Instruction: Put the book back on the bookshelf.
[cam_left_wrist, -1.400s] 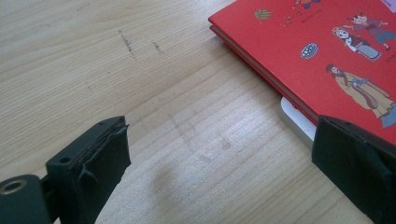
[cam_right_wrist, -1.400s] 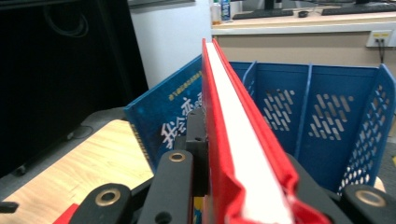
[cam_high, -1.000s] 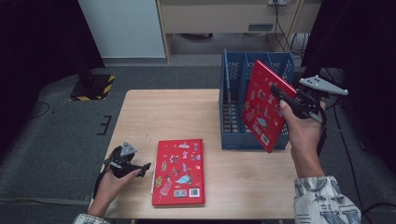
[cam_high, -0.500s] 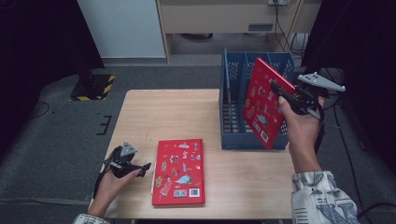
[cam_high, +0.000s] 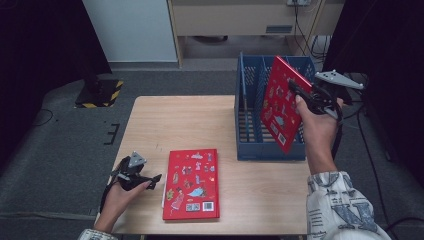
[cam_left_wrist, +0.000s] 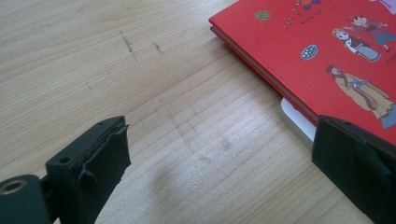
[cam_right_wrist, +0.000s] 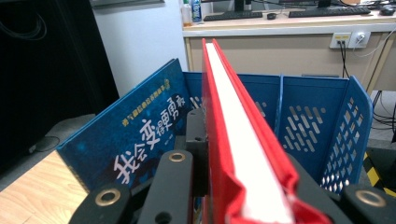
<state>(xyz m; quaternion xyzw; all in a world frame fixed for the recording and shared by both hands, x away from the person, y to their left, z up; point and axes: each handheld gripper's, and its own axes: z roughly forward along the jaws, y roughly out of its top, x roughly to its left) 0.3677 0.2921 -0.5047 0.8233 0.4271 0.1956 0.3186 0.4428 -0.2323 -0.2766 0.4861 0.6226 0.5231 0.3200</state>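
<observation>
A red picture book (cam_high: 279, 102) hangs tilted over the blue rack (cam_high: 250, 145), with my right gripper (cam_high: 296, 92) shut on its upper edge. In the right gripper view the book (cam_right_wrist: 233, 140) runs edge-on between the jaws of the right gripper (cam_right_wrist: 233, 158), white pages facing up. A second red book (cam_high: 192, 182) lies flat on the table near the front edge. My left gripper (cam_high: 154, 179) rests just left of it, jaws open. In the left gripper view bare wood lies between the jaws of the left gripper (cam_left_wrist: 219, 140), and the book's corner (cam_left_wrist: 327, 56) sits at the right jaw.
A dark blue book (cam_right_wrist: 135, 140) with Chinese lettering leans in the rack's left slot. The rack (cam_right_wrist: 322, 121) has several dividers. A white edge (cam_left_wrist: 296, 123) pokes out under the flat red book. The wooden table (cam_high: 190, 120) has free room at its back left.
My right hand has lifted the red book slightly higher over the rack. The left gripper and the flat book have not moved.
</observation>
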